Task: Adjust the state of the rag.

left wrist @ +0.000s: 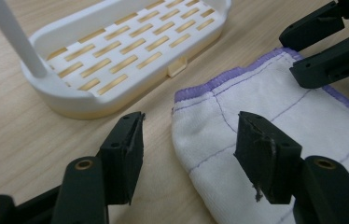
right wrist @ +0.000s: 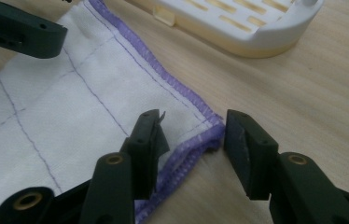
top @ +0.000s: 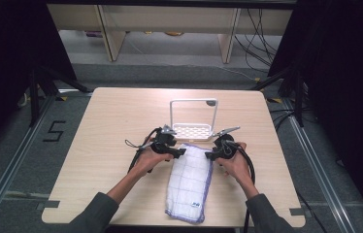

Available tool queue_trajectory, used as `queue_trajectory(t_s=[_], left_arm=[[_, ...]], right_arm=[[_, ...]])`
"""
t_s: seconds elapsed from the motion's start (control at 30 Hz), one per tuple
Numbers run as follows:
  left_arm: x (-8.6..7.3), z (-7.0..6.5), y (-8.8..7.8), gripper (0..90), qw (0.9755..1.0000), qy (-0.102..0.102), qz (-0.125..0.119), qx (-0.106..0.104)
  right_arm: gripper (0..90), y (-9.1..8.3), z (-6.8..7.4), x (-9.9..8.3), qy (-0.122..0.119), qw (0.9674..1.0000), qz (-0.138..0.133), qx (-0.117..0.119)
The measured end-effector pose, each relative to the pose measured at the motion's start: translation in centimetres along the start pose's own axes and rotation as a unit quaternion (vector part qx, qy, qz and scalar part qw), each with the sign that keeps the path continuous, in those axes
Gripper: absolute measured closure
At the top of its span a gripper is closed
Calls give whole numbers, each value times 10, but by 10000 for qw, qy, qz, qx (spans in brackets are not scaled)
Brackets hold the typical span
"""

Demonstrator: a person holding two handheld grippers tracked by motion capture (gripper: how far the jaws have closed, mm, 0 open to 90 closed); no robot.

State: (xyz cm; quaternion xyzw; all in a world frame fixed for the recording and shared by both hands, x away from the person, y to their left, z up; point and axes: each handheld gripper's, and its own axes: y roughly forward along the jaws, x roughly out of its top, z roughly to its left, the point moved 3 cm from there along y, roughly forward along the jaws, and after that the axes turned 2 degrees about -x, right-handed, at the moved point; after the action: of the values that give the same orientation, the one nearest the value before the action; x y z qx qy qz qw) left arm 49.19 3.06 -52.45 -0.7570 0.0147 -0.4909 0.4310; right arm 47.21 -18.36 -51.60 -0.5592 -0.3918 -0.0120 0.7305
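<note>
A white cloth (top: 189, 182) with purple stitching and a purple hem lies folded on the wooden table (top: 111, 121), its far end just short of a white slotted rack (top: 192, 130). The left gripper (left wrist: 189, 154) straddles the cloth's far left corner, jaws spread, one on bare wood, one over the fabric. The right gripper (right wrist: 192, 149) brackets the far right corner, jaws apart around the bunched hem, the pads not pressing it.
</note>
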Motion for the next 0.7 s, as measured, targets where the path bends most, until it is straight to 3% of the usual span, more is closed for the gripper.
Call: queue_trajectory(t_s=[0.1, 0.17, 0.23, 0.33, 0.4, 0.47, 0.53, 0.57, 0.6, 0.7], left_arm=[[0, -2, 7, 622, 9999, 132, -59, -18], [-1, -4, 7, 731, 9993, 364, -42, 84], [-3, -3, 4, 793, 9992, 369, -64, 105], [-9, 3, -5, 808, 9993, 354, -58, 132], [-13, 6, -11, 813, 9994, 292, -91, 154], [-18, 9, -16, 810, 9995, 241, -158, 125], [-22, 12, -21, 800, 9995, 195, -221, 120], [-23, 13, -21, 784, 9995, 158, -243, 136], [-23, 14, -22, 771, 9995, 172, -231, 110], [-24, 18, -23, 721, 9995, 70, -287, 126]], right_arm=[[703, 6, 1, 1, -148, 9999, -6, 87], [761, 8, 3, 3, -295, 9995, -47, 103], [794, 10, 7, 5, -355, 9992, -66, 157], [805, 14, 11, 9, -339, 9992, -98, 210], [809, 17, 12, 13, -513, 9983, -102, 240], [809, 20, 18, 16, -450, 9987, -139, 213], [809, 22, 22, 20, -583, 9978, -128, 293], [807, 22, 26, 21, -522, 9983, -30, 262], [805, 23, 25, 23, -737, 9968, -91, 309], [735, 24, 28, 23, -495, 9987, -25, 143]])
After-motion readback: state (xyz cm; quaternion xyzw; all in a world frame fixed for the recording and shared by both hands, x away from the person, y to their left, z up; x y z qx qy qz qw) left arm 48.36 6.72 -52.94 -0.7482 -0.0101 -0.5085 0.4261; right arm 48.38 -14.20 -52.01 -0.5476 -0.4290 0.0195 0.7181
